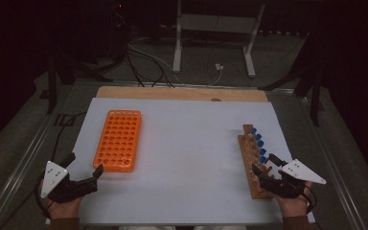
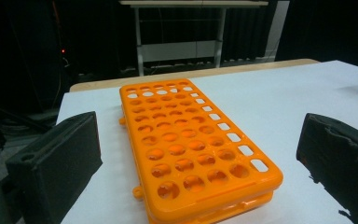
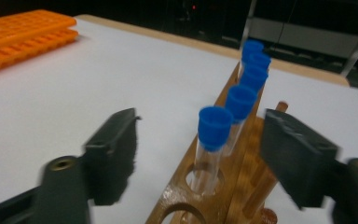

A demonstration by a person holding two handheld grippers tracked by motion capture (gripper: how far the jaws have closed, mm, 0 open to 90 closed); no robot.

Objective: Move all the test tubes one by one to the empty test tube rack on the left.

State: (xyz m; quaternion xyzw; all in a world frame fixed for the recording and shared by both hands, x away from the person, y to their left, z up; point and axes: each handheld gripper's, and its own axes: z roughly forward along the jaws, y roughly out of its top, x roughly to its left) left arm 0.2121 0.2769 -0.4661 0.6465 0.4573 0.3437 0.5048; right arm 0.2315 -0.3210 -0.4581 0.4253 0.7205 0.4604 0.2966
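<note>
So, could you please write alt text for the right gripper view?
A clear test tube with a blue cap stands in a wooden rack between the right gripper's open black fingers. More capped tubes line up behind; an orange rack lies far left.

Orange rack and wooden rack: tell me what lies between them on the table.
Nothing: in the high view, only bare white table surface stretches between the orange rack and the wooden rack holding the blue-capped tubes.

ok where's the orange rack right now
In the high view the orange rack lies on the table's left side, just ahead of the left gripper.
</note>
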